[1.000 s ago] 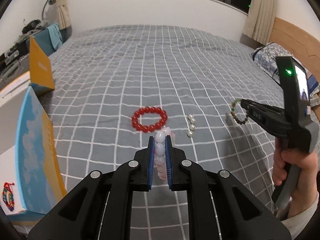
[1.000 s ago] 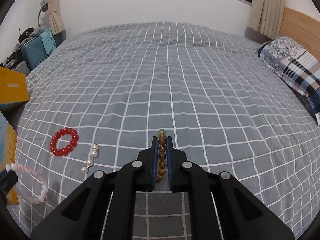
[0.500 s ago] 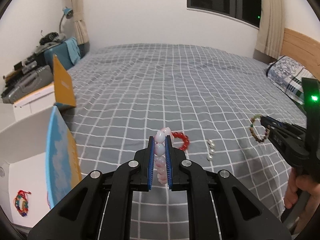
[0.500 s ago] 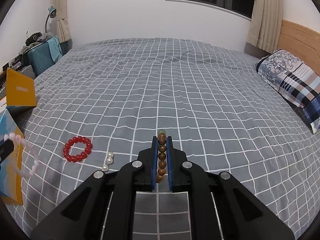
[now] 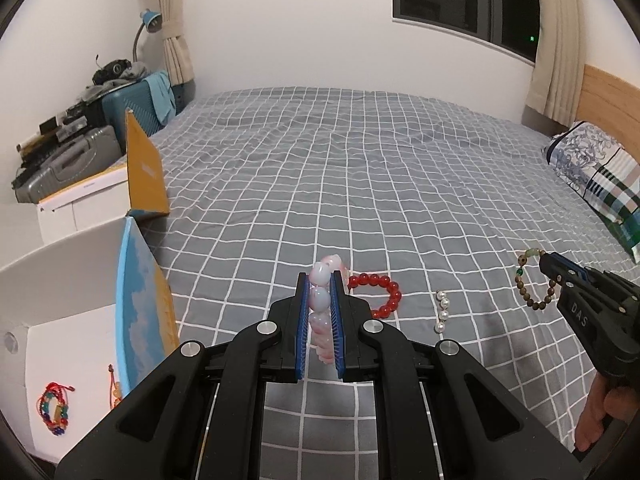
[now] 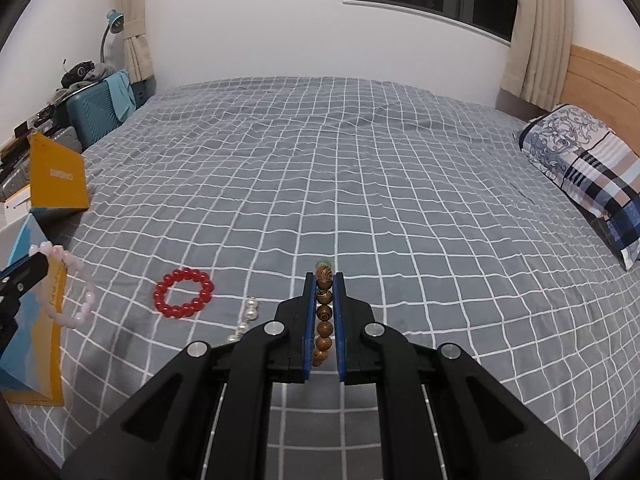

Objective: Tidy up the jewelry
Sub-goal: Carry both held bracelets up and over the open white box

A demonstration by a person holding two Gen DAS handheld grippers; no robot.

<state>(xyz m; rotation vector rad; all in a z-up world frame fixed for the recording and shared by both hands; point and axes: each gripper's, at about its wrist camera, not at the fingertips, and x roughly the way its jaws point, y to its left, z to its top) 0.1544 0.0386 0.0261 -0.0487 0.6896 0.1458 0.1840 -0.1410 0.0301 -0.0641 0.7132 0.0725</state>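
Right claw [image 5: 550,266] body reads "DAS"; orange box [image 6: 58,174] lettering illegible

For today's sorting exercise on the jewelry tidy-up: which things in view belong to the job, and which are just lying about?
Job:
- pink bead bracelet in left gripper
- wooden bead bracelet in right gripper
- red bracelet
- pearl string
- white box

Lying about:
- pillow
- suitcase
- desk lamp

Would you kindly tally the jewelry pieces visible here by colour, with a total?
Pink bead bracelet, held in the left tool: 1
Brown bead bracelet, held in the right tool: 1
Red bead bracelet, on the bed: 1
White pearl strand, on the bed: 1
Multicoloured bracelet, in the white box: 1
Total: 5
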